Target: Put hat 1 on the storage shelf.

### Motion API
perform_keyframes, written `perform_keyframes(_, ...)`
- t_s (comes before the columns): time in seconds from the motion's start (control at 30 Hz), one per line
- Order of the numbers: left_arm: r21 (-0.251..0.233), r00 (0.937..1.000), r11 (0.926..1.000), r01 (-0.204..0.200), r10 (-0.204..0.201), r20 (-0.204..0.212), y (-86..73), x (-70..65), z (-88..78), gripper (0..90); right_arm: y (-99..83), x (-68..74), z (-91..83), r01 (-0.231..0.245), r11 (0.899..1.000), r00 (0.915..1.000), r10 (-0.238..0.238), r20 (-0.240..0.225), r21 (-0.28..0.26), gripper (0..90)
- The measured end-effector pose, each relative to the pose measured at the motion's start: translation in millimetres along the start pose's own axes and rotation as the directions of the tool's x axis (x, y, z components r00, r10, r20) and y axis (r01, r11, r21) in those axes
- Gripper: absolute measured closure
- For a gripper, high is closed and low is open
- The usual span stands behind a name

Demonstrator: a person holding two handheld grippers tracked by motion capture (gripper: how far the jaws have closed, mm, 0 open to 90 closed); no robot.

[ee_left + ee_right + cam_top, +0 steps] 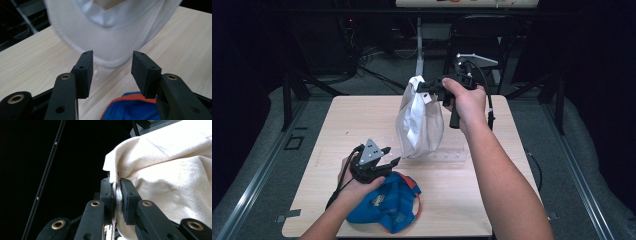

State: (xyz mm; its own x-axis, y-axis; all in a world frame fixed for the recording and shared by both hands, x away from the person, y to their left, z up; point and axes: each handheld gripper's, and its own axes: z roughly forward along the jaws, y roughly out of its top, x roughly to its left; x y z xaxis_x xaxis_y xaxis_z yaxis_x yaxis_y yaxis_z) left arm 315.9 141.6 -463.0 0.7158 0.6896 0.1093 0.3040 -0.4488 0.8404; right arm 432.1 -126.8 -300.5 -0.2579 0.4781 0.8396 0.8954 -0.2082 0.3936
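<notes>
White cloth bag [419,120] pinched in right tongs [424,87], ahead of left tongs [389,156].

The left gripper [112,72] is holding its two black jaws apart with nothing between them, pointing at the lower edge of a white cloth bag [110,42] that is hanging over the light wooden table [32,62], with a blue-and-orange cap [130,110] lying below the jaws.
</notes>
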Motion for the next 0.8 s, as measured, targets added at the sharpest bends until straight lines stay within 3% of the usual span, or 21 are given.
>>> perform_keyframes(0.17, 0.006, 0.9987, 0.9989, -0.047, 0.047, 0.018, 7.6, -14.2, 14.6, 49.3, -0.7, 1.4, 3.4, 0.002, 1.0, 1.0, -0.002, 0.002, 0.002, 81.7)
perform_keyframes(0.27, 0.031, 0.9971, 0.9966, -0.077, 0.077, 0.0, 10.4, -20.8, 23.6, 50.7, -1.5, 2.7, 4.0, 0.001, 1.0, 1.0, -0.001, 0.0, -0.006, 81.6)
perform_keyframes(0.3, 0.047, 0.9957, 0.9949, -0.089, 0.091, -0.022, 10.9, -23.0, 27.7, 54.2, -1.8, 2.8, 4.0, 0.006, 1.0, 1.0, -0.006, -0.001, -0.004, 81.6)
perform_keyframes(0.4, 0.094, 0.9928, 0.9897, -0.108, 0.112, -0.042, 10.8, -20.4, 33.2, 78.2, -3.3, 3.1, 3.1, 0.014, 1.0, 0.9999, -0.014, 0.001, -0.002, 81.6)
perform_keyframes(0.5, 0.103, 0.9936, 0.9896, -0.101, 0.106, -0.04, 10.0, -9.3, 30.6, 83.5, -5.1, 1.2, 2.1, 0.013, 1.0, 0.9999, -0.013, 0.003, -0.001, 81.6)
perform_keyframes(0.6, 0.089, 0.9985, 0.9945, -0.054, 0.053, 0.01, 8.2, 4.6, 28.1, 84.6, -6.6, -0.7, 2.4, 0.015, 1.0, 0.9999, -0.015, 0.002, 0.003, 81.7)
perform_keyframes(0.67, 0.084, 0.9994, 0.996, -0.03, 0.029, 0.021, 6.9, 11.8, 26.7, 84.9, -6.8, -1.7, 2.7, 0.016, 1.0, 0.9999, -0.016, 0.003, 0.002, 81.7)
perform_keyframes(0.8, 0.077, 0.9996, 0.997, -0.014, 0.012, 0.027, 3.0, 17.4, 25.4, 85.1, -6.2, -4.1, 4.9, 0.013, 1.0, 0.9999, -0.013, 0.007, -0.001, 81.7)
